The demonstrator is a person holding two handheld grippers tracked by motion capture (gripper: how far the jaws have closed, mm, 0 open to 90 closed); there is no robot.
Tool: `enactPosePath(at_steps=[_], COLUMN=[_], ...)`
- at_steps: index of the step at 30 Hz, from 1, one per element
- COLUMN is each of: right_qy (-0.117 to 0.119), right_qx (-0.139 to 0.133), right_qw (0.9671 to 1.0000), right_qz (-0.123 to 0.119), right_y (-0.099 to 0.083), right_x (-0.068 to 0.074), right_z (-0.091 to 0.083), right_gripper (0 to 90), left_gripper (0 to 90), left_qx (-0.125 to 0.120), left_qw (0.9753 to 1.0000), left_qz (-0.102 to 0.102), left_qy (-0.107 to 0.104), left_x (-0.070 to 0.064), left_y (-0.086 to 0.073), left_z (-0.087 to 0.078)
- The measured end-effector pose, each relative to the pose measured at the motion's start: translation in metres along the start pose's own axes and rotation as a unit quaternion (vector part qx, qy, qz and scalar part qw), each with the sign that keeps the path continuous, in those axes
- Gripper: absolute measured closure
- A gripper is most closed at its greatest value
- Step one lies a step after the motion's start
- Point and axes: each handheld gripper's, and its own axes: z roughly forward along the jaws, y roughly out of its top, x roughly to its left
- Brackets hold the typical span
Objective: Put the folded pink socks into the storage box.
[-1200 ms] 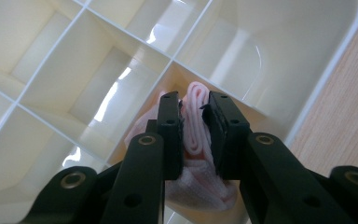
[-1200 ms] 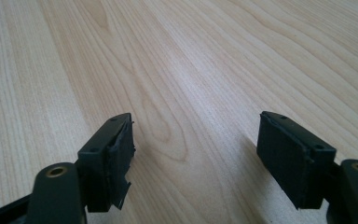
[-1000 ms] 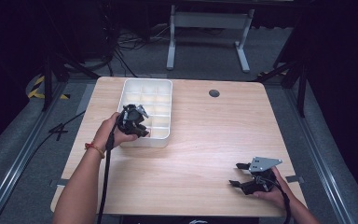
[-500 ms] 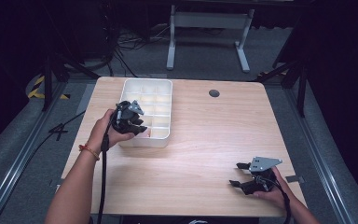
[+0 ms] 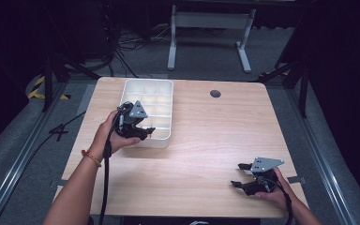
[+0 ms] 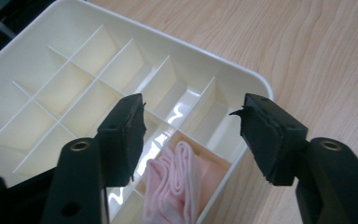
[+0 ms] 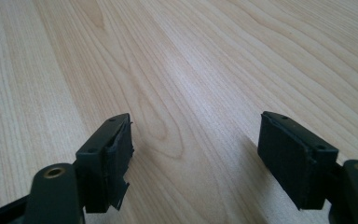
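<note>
Pink cloth: a folded pink cloth is seen lying in one compartment of the white divided tray, in the tray's corner nearest the person; the other compartments in the left gripper view are seen bare.
Long axis: the folds are seen to run along the compartment's length, roughly in line with the way the left hand-held gripper points, as far as can be judged.
Direction from gripper: the cloth is placed just below and between the jaws of the left hand-held gripper, slightly toward its left jaw; nothing is pinched.
Left hand-held gripper: it is held with jaws spread wide above the tray's near end, on the left half of the tabletop.
Right hand-held gripper: it is held low near the tabletop's near right corner with jaws spread, nothing between them but bare wood; it is well apart from the tray.
Nearer hand: the left is judged far nearer to the cloth, so any next move on the cloth is expected from that side.
Change since the earlier frames: the left hand-held gripper is found a little farther along the tray's near end and turned, its grey plate now shown uppermost; the right one is found almost where it was.
</note>
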Motion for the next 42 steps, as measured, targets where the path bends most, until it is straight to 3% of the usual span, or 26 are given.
enactPosePath(at_steps=[3, 6, 10, 20, 25, 28, 42], right_qy=[-0.001, -0.001, -0.001, -0.001, -0.001, -0.001, -0.001], right_qx=[0.0, 0.0, 0.0, 0.0, 0.0, 0.0, 0.0], right_qw=[1.0, 1.0, 1.0, 1.0, 1.0, 1.0, 1.0], right_qz=[-0.001, -0.001, -0.001, -0.001, -0.001, 0.0, 0.0], right_y=[0.0, 0.0, 0.0, 0.0, 0.0, 0.0, 0.0], right_x=[0.0, 0.0, 0.0, 0.0, 0.0, 0.0, 0.0], right_z=[0.0, 0.0, 0.0, 0.0, 0.0, 0.0, 0.0], right_gripper=[26.9, 26.9, 26.9, 26.8, 26.8, 26.8, 26.8], left_gripper=[32.9, 27.4, 24.8, 20.7, 20.9, 21.3, 21.2], left_qx=[-0.018, -0.01, -0.021, -0.031, -0.027, -0.016, -0.003], left_qw=[0.9998, 0.9999, 0.9998, 0.9986, 0.9985, 0.9976, 0.9961], left_qz=[-0.003, 0.0, 0.001, 0.033, 0.039, 0.056, 0.075], left_qy=[-0.007, 0.0, 0.0, 0.026, 0.029, 0.037, 0.047], left_x=[-0.007, -0.011, -0.019, -0.04, -0.045, -0.05, -0.061], left_y=[0.0, 0.001, 0.0, -0.009, -0.014, -0.018, -0.041], left_z=[-0.003, -0.004, -0.006, -0.014, -0.017, -0.02, -0.023])
